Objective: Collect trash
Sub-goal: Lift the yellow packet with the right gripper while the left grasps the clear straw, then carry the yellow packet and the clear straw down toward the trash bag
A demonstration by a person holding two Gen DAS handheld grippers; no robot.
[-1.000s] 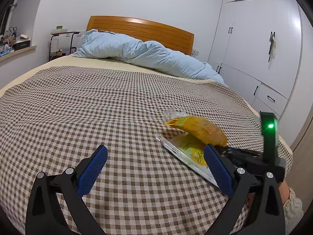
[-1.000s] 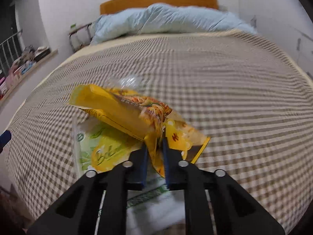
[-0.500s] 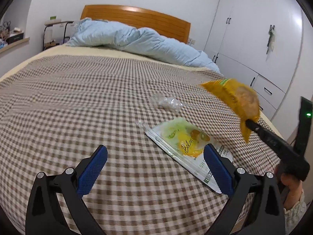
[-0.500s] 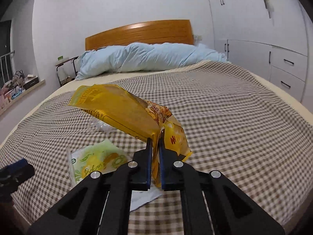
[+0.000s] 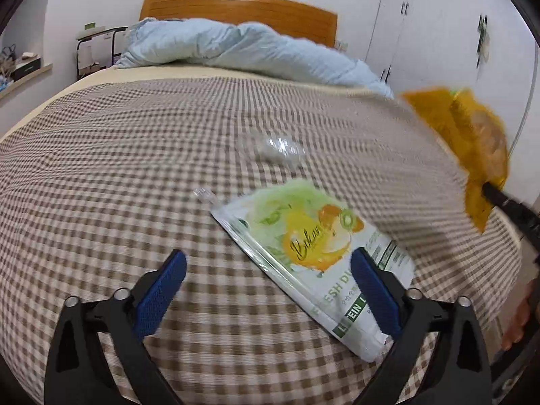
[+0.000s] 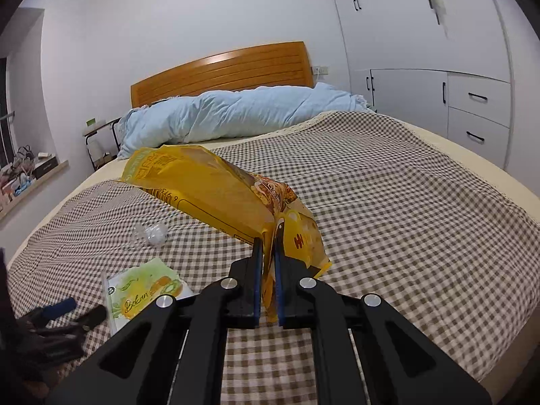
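Note:
A green-and-white fruit pouch lies flat on the checked bedspread. My left gripper hovers low over its near end. The jaws are closing, still wide apart, and neither blue pad presses on the pouch; the right fingertip overlaps it. My right gripper is shut on the corner of a yellow snack bag, held in the air above the bed. A crumpled clear plastic wrapper lies beyond the pouch.
A light blue duvet is bunched against the wooden headboard. White wardrobes and drawers line the right wall. A small side table and a cluttered sill stand at the left. A hand shows at the right edge.
The right gripper lifted the yellow bag off the pouch, up and to the right. The left gripper moved forward and down toward the pouch, and its jaws narrowed slightly.

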